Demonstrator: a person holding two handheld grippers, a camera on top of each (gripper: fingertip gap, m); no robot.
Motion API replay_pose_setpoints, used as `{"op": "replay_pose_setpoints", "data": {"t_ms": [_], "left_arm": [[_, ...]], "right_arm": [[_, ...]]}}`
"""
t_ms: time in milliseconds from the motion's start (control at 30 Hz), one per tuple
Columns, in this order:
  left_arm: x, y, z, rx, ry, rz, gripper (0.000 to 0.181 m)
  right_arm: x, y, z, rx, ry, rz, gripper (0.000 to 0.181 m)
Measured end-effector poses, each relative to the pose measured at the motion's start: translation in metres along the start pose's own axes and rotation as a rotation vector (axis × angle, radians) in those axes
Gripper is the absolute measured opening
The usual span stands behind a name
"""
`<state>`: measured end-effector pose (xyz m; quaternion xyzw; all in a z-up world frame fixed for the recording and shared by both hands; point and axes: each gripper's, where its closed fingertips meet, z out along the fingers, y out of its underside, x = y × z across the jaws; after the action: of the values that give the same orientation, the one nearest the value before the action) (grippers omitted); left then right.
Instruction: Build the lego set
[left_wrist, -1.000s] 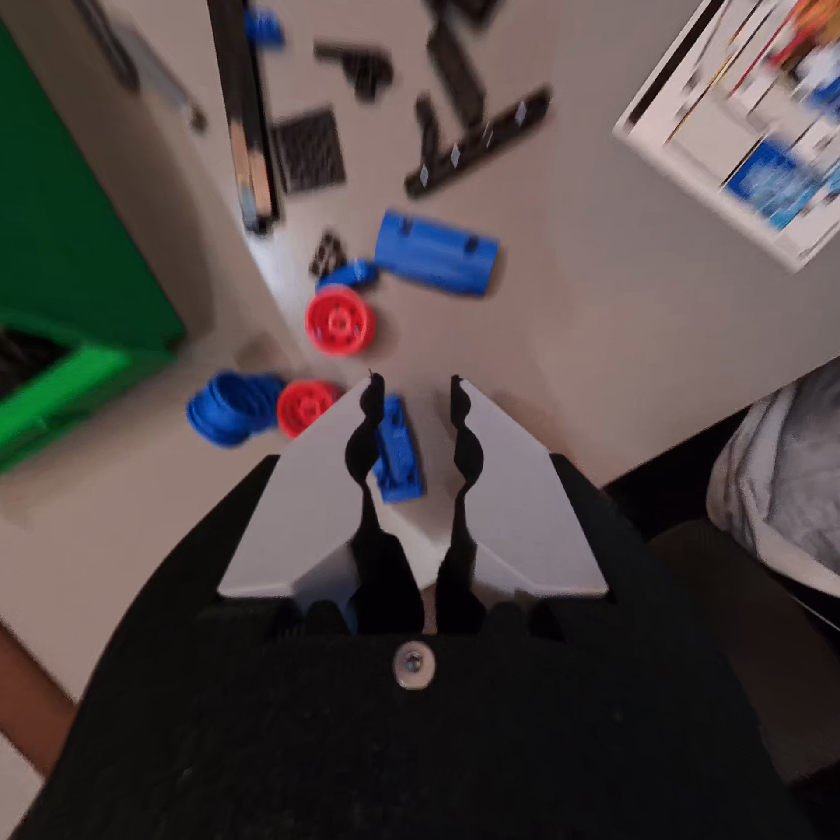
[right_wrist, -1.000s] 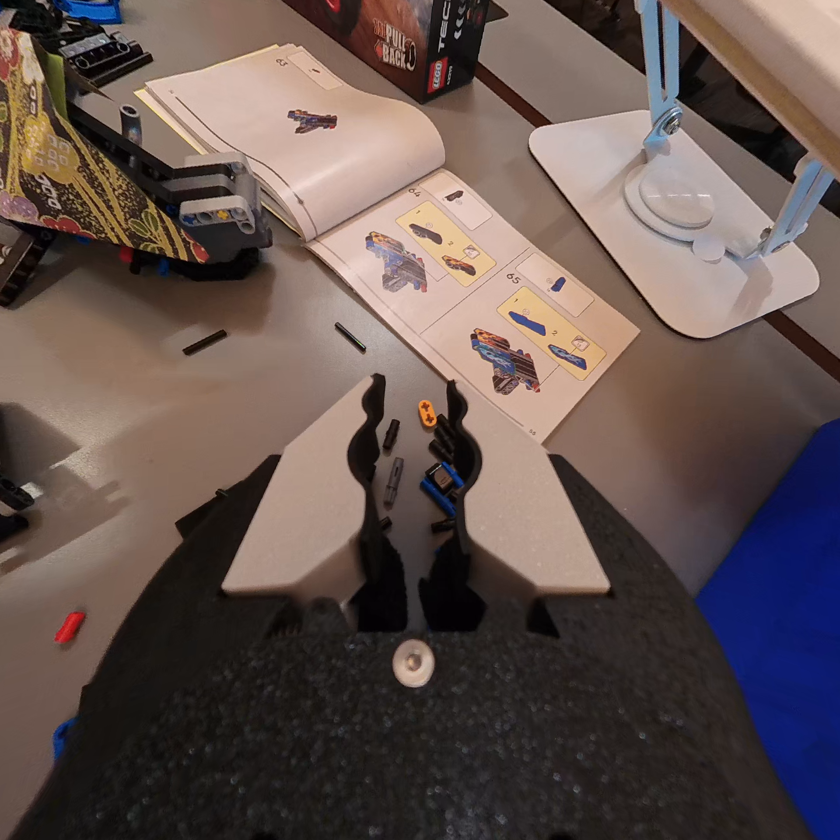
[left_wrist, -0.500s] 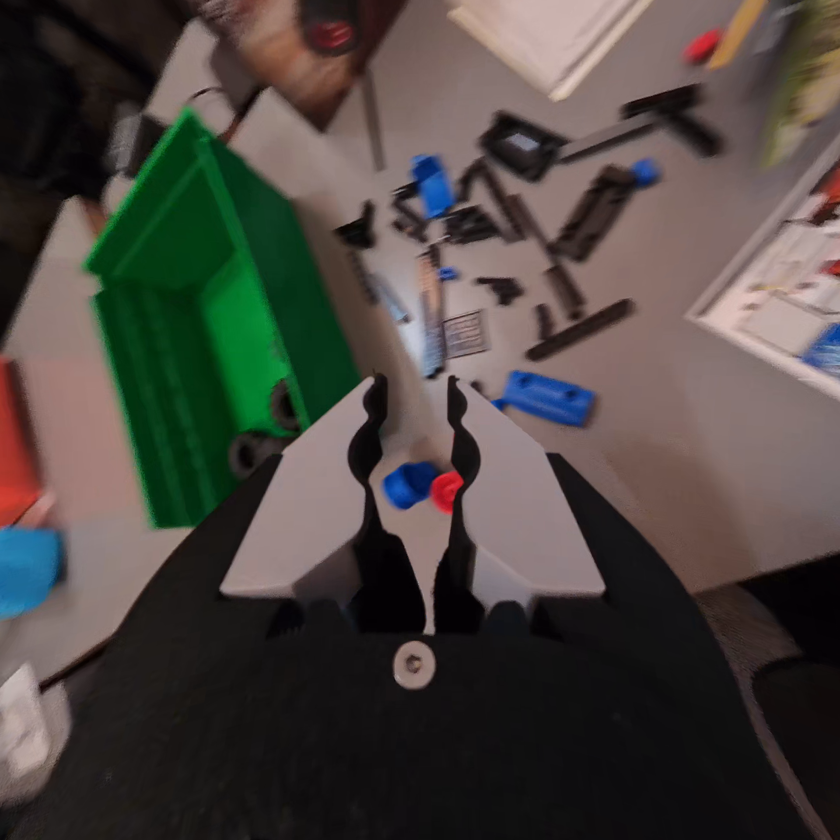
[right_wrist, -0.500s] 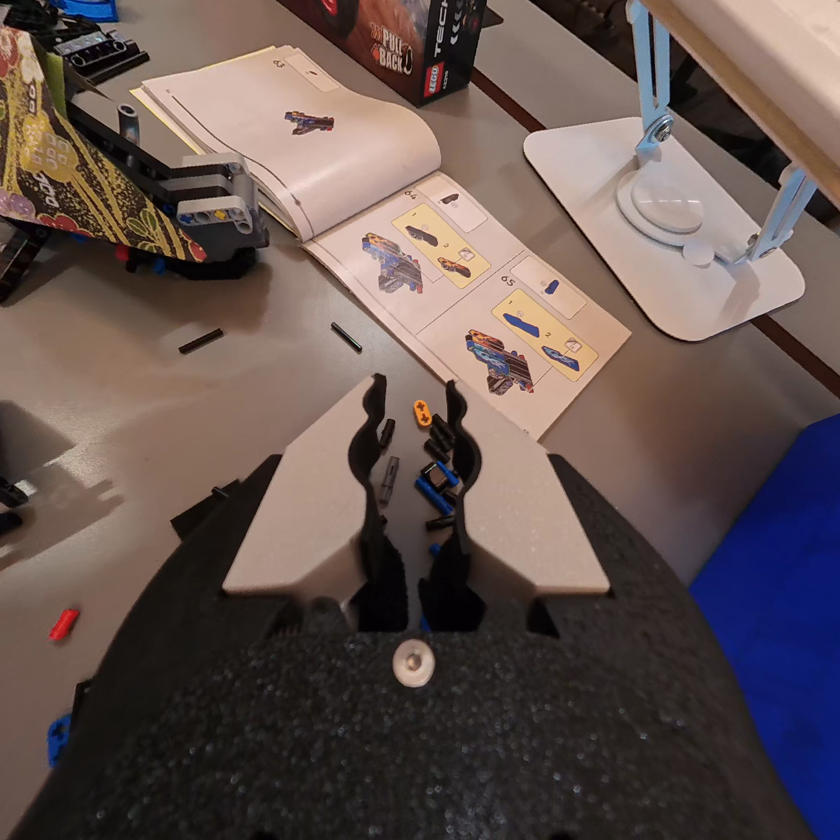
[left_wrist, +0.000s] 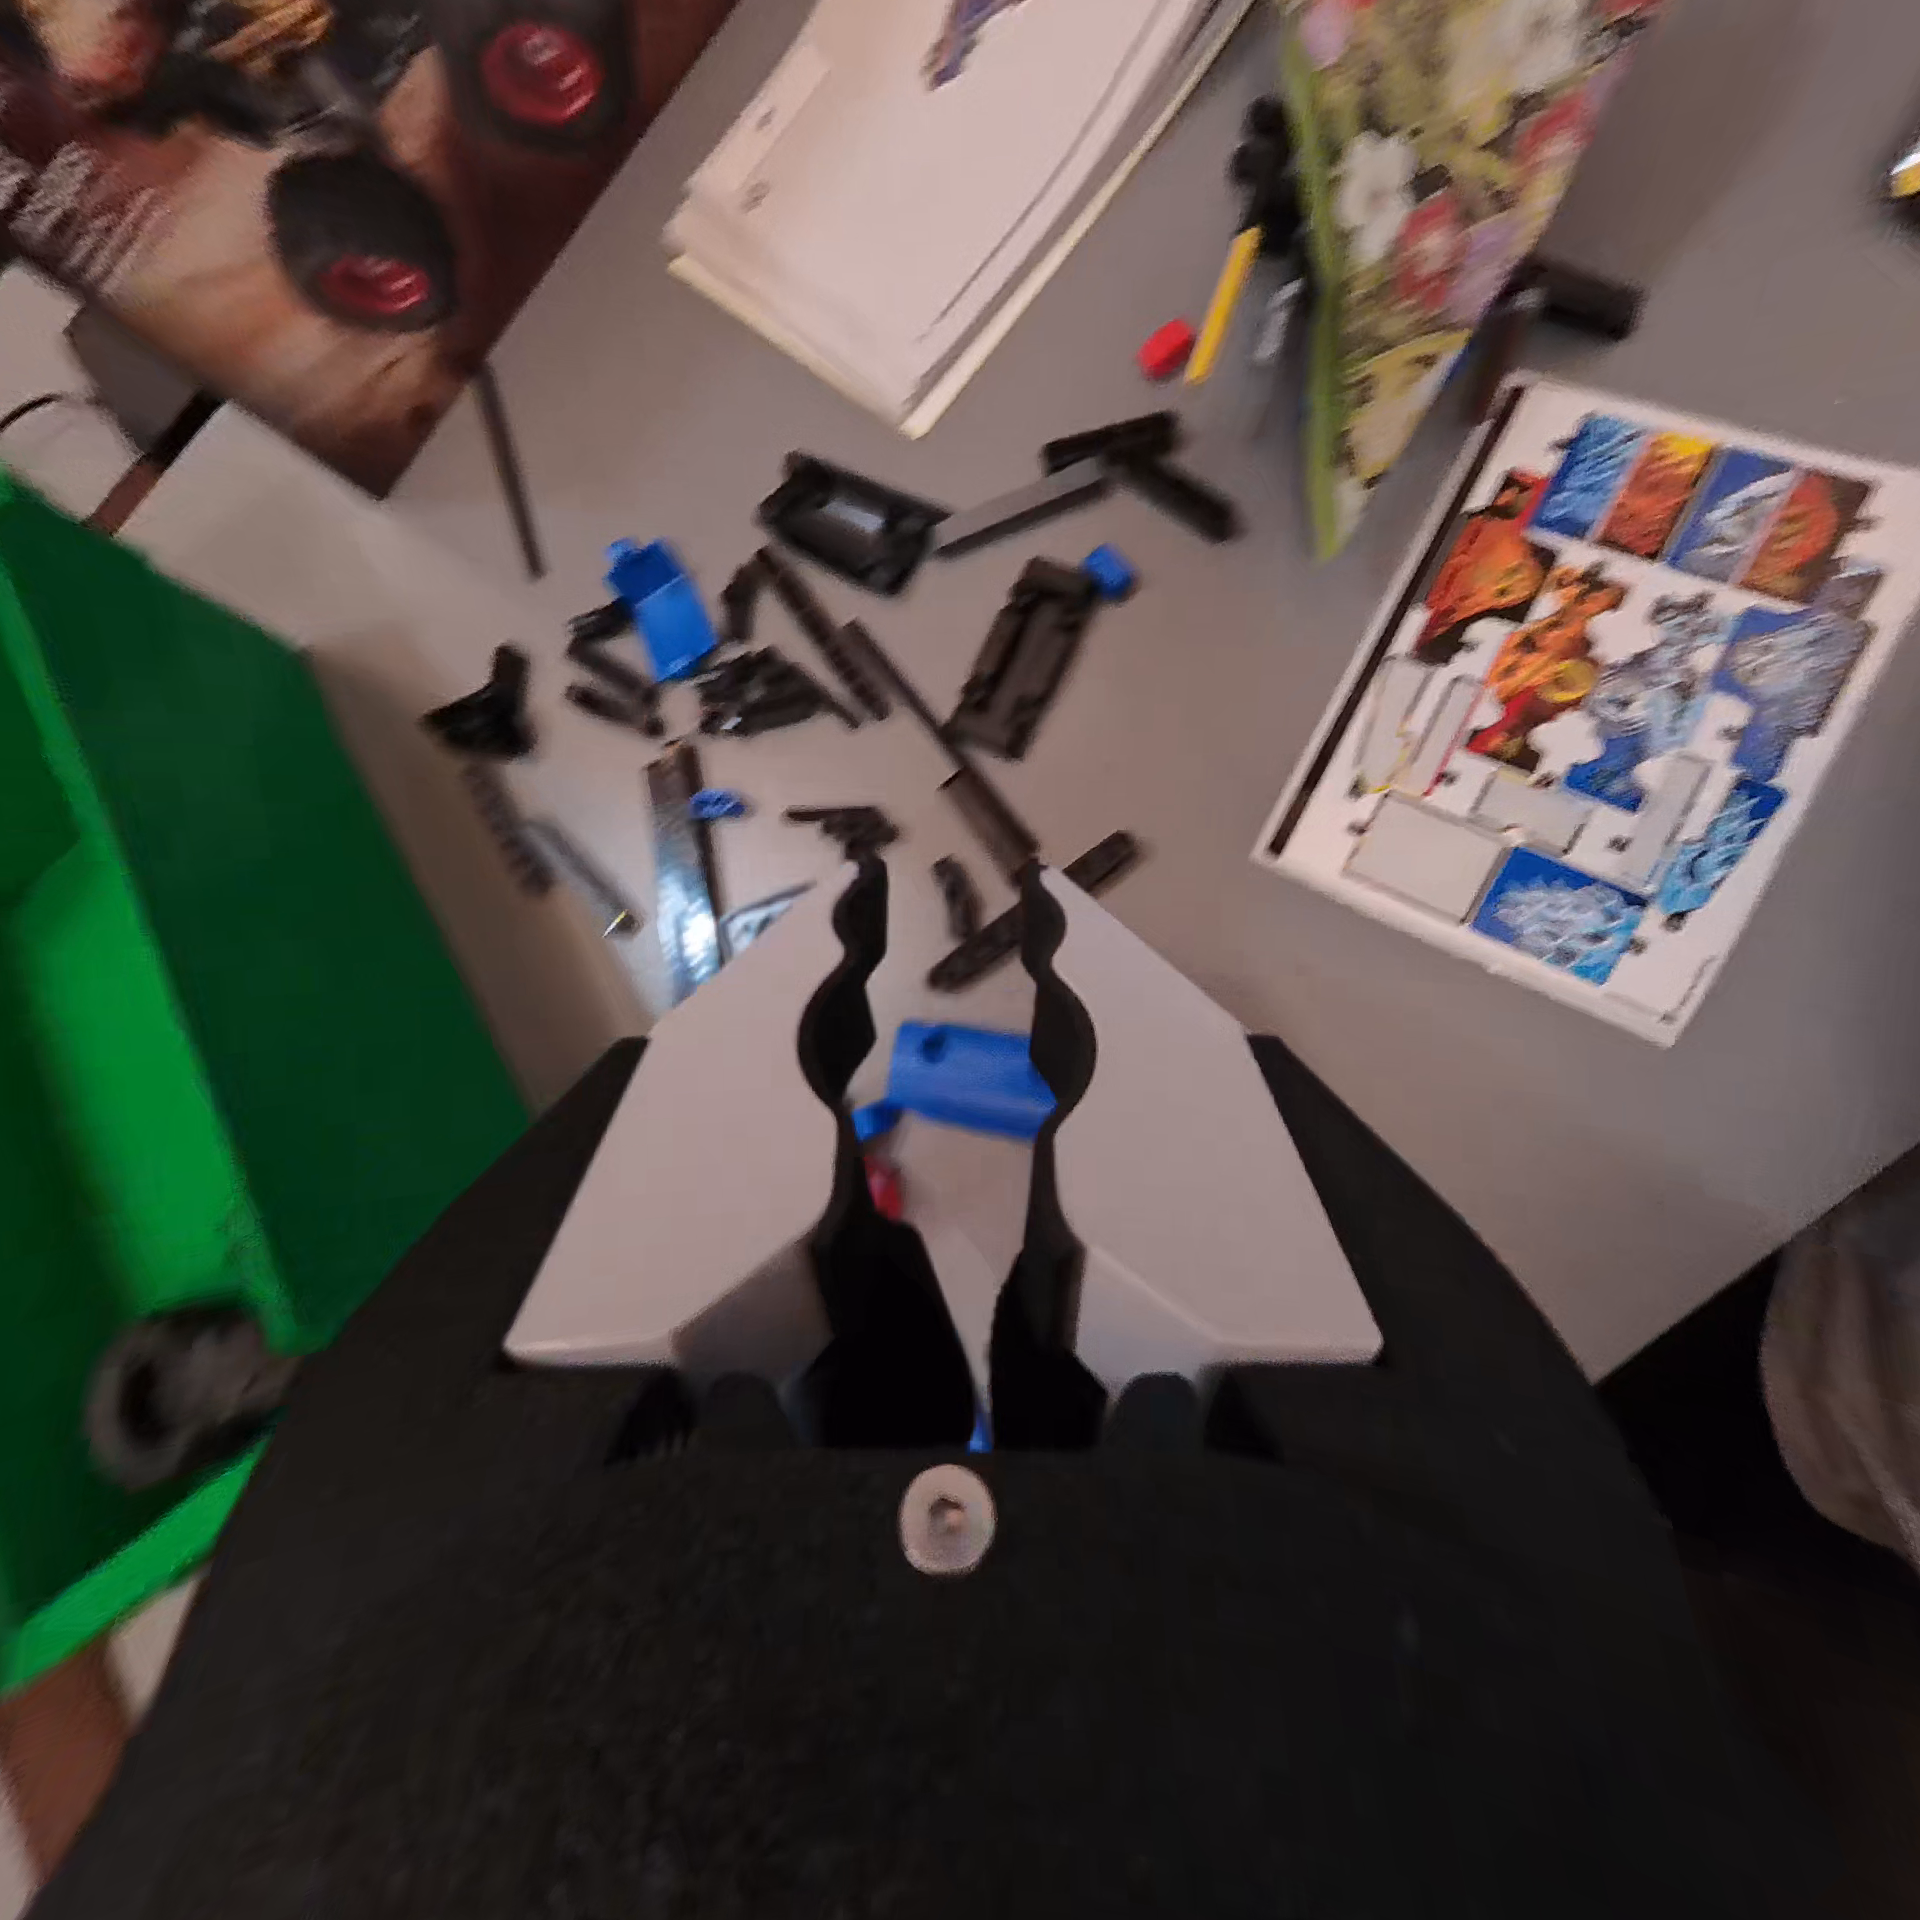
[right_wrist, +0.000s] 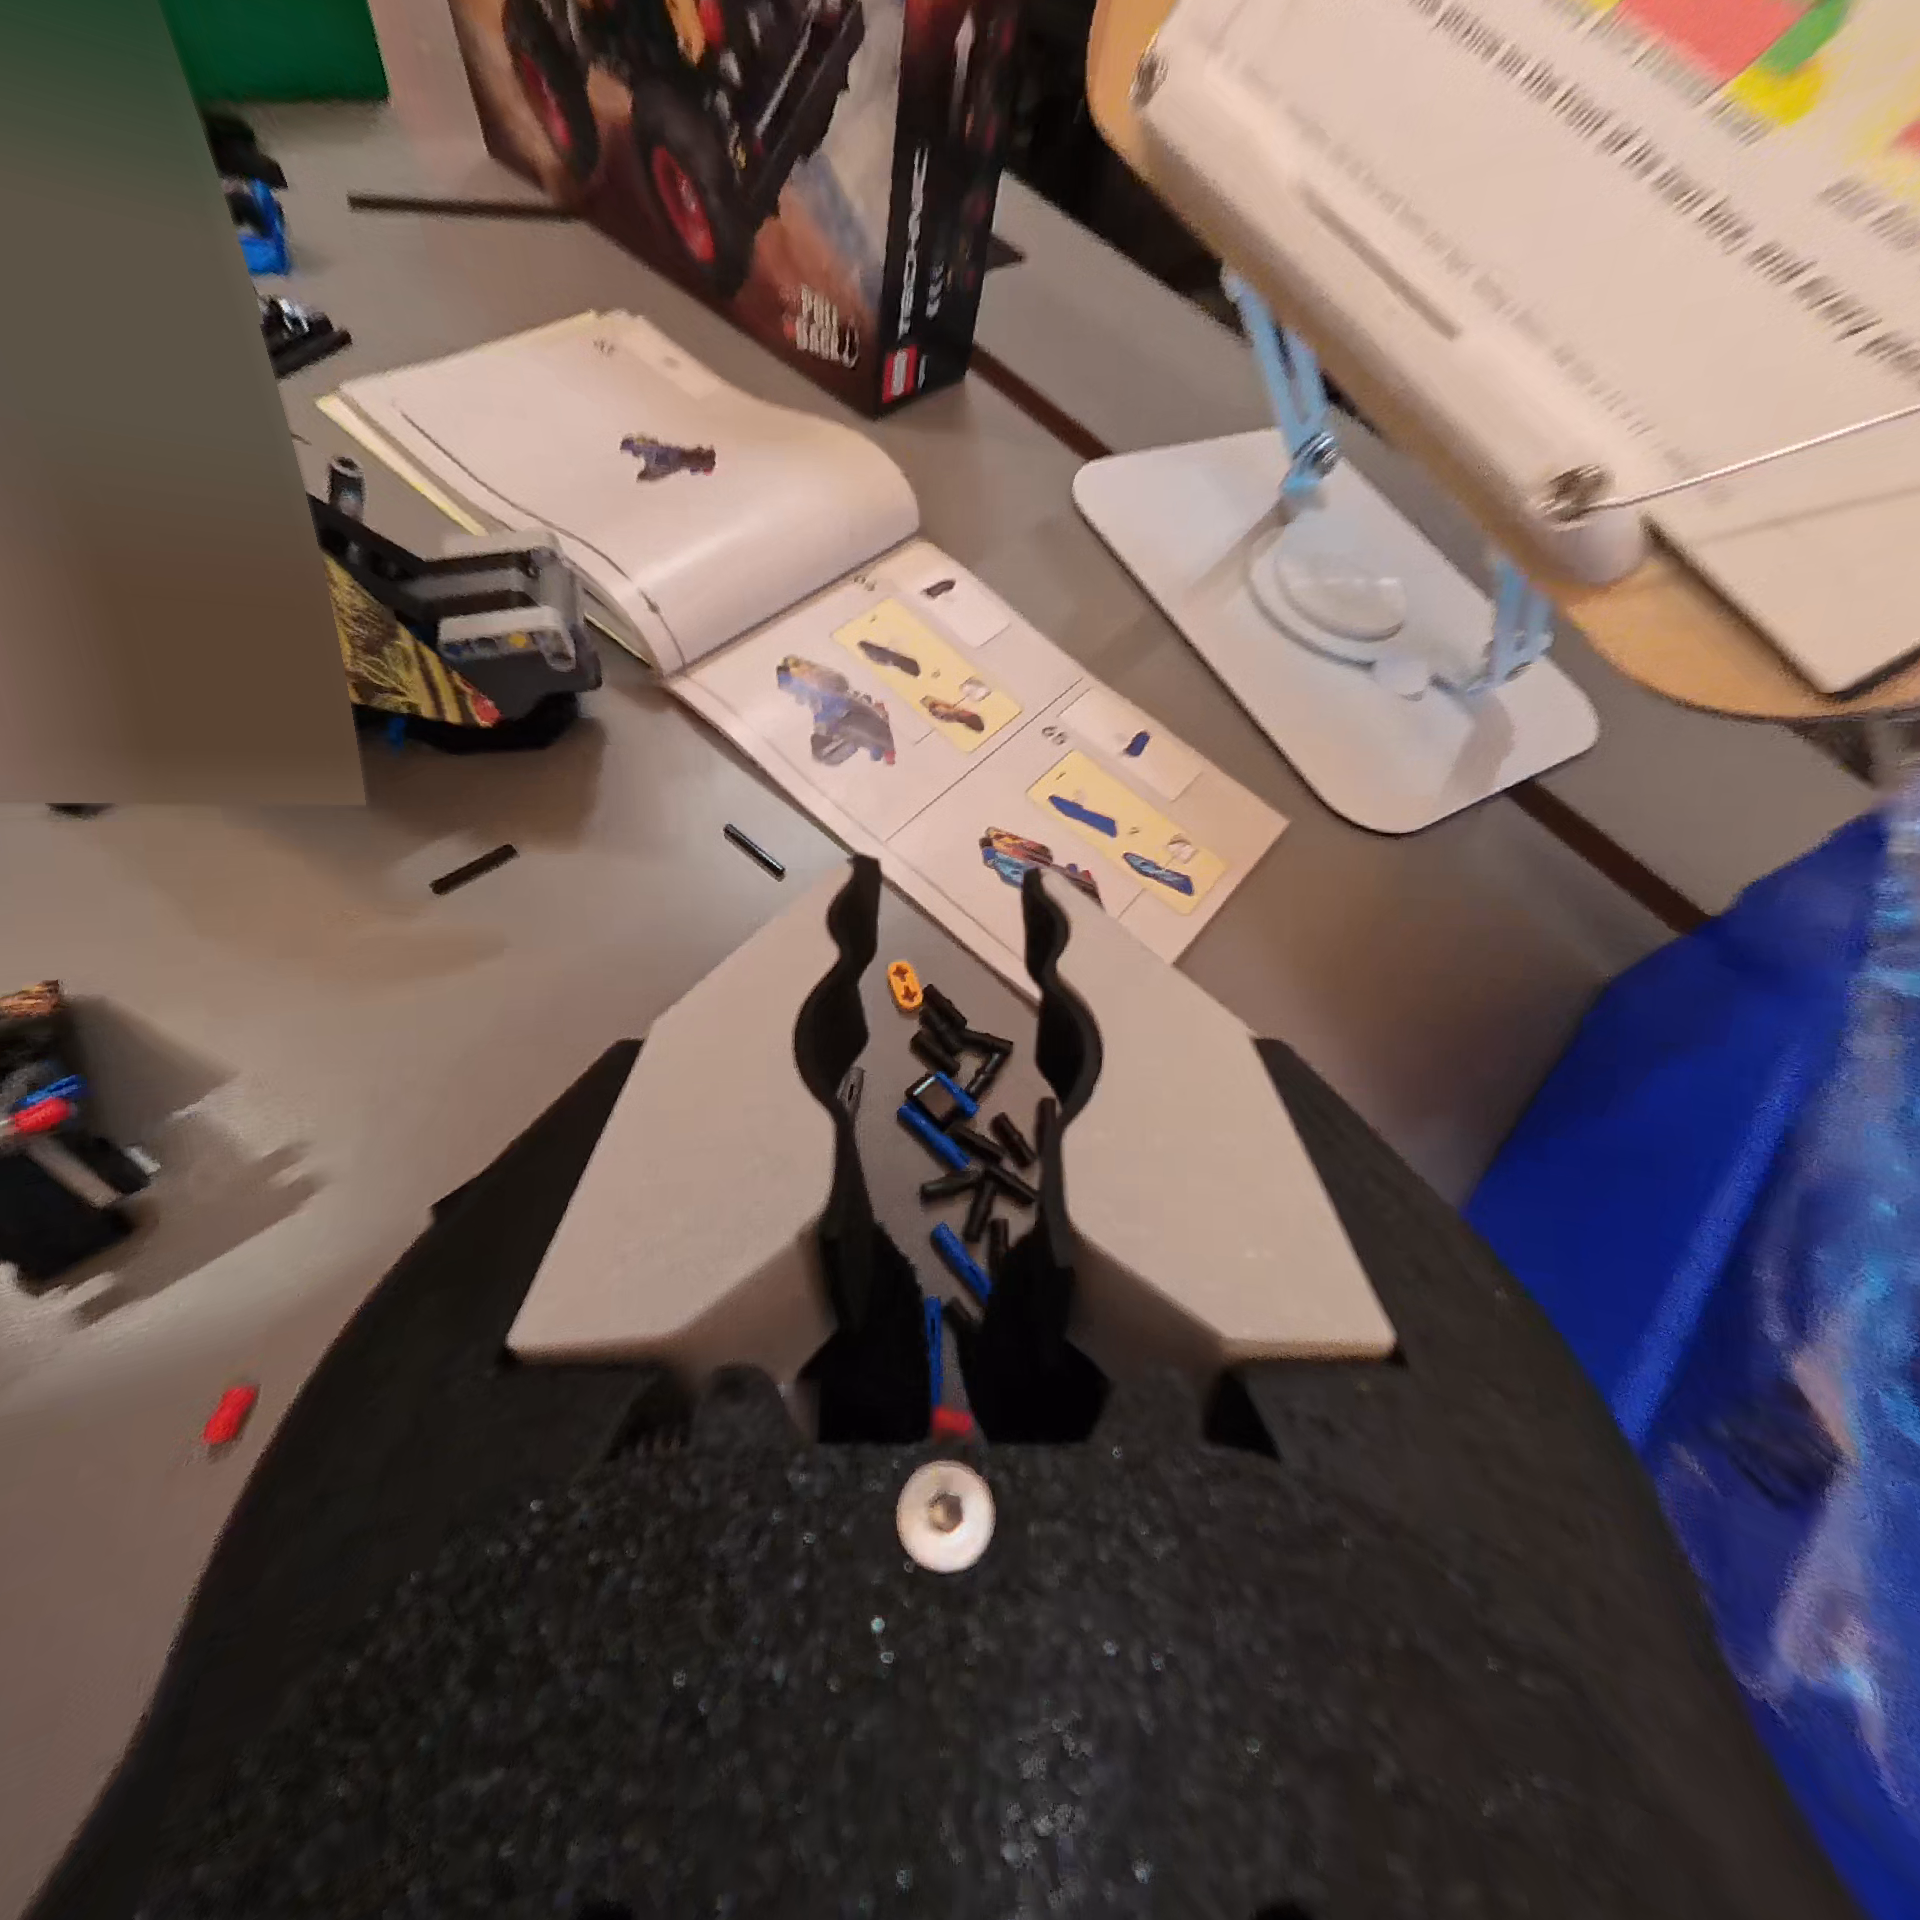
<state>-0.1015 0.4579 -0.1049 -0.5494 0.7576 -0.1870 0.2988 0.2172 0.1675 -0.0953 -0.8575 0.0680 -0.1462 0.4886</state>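
In the left wrist view my left gripper (left_wrist: 951, 883) is open and holds nothing. It hovers over the grey table above a blue panel piece (left_wrist: 966, 1081) that lies on the table below the jaws. Several loose black lego pieces (left_wrist: 831, 675) lie beyond it. In the right wrist view my right gripper (right_wrist: 945, 883) is open and holds nothing. It hangs over a small pile of black and blue pins (right_wrist: 966, 1122) with an orange connector (right_wrist: 904, 982). A partly built model (right_wrist: 488, 623) stands at the left.
A green bin (left_wrist: 156, 935) stands left of the left gripper, a sticker sheet (left_wrist: 1590, 707) to its right. The open instruction booklet (right_wrist: 935, 675), the lego box (right_wrist: 790, 177), a white stand (right_wrist: 1340, 623) and a blue bag (right_wrist: 1766, 1247) surround the right gripper. Two black axles (right_wrist: 473, 868) lie loose. Spacing between my two grippers at the tips: around 45 cm.
The left gripper swung from the wheels and the green bin towards the black pieces, its jaws still apart. The right gripper tilted up a little over the pins and stays open.
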Motion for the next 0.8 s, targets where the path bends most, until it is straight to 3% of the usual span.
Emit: {"op": "replay_pose_setpoints", "data": {"t_ms": [100,200,400,567,800], "left_arm": [[0.032,-0.024,0.014,0.136,0.147,0.009,0.023],[0.068,-0.052,0.013,0.262,0.298,0.030,0.024],[0.122,-0.069,0.019,0.311,0.470,0.115,0.025],[0.138,-0.074,0.023,0.336,0.485,0.107,0.025],[0.160,-0.070,-0.001,0.387,0.484,0.142,0.025]], "right_arm": [[0.006,0.005,-0.031,0.002,0.102,0.008,0.026],[-0.004,0.037,-0.060,-0.051,0.167,0.064,0.026],[-0.079,0.095,-0.090,-0.103,-0.017,0.274,0.026],[-0.113,0.106,-0.096,-0.130,-0.031,0.233,0.024],[-0.106,0.085,-0.062,-0.180,-0.112,0.077,0.018]]}}
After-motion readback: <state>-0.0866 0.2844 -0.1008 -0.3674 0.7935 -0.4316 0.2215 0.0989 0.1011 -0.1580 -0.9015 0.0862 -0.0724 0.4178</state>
